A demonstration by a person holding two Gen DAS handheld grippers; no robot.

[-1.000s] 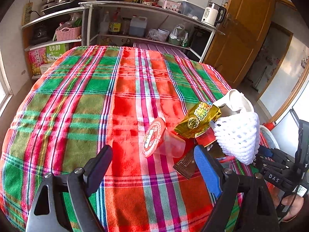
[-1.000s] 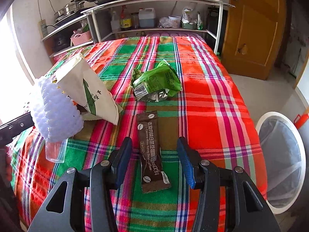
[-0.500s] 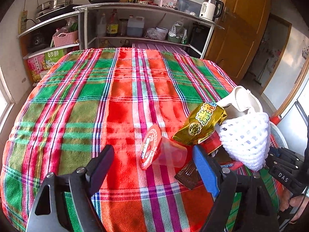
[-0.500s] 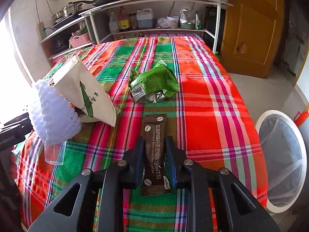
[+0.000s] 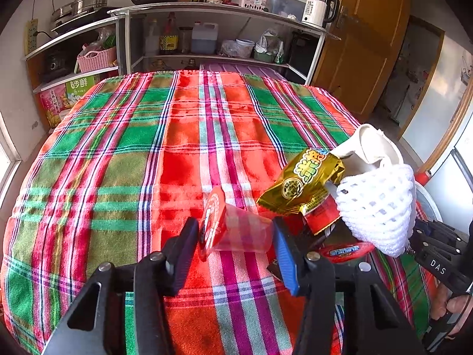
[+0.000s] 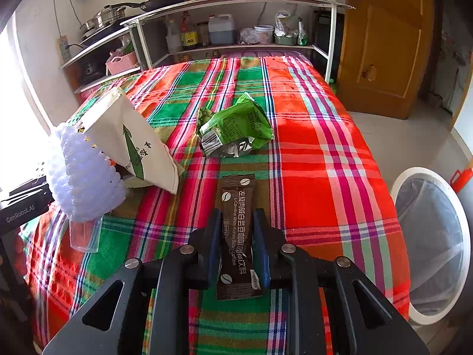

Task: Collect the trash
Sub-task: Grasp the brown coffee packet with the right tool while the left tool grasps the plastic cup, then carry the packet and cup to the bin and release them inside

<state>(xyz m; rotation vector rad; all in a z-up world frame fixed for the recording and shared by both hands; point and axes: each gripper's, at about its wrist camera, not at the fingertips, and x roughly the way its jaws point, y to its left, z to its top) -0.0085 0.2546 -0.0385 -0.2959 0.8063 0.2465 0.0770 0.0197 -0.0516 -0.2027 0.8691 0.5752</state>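
My left gripper [image 5: 236, 233] is shut on a clear plastic cup with a red lid [image 5: 233, 227] that lies on its side on the plaid tablecloth [image 5: 118, 153]. Beside it lie a gold snack wrapper [image 5: 301, 180], a white foam fruit net [image 5: 378, 204] and a white paper bag [image 5: 369, 145]. My right gripper [image 6: 236, 227] is shut on a brown coffee sachet [image 6: 238, 204] flat on the cloth. A green snack bag [image 6: 236, 127] lies beyond it. The foam net [image 6: 85, 177], paper bag [image 6: 130, 142] and cup [image 6: 85, 233] show at the left.
A white-rimmed trash bin with a liner [image 6: 434, 242] stands on the floor right of the table. A metal shelf with kitchenware [image 5: 207, 35] is behind the table. A wooden door [image 6: 384, 38] is at the back right. A red flat wrapper [image 5: 346, 250] lies near the cup.
My left gripper has moved forward and closed around the cup. My right gripper closed on the coffee sachet half a second ago and stays closed on it.
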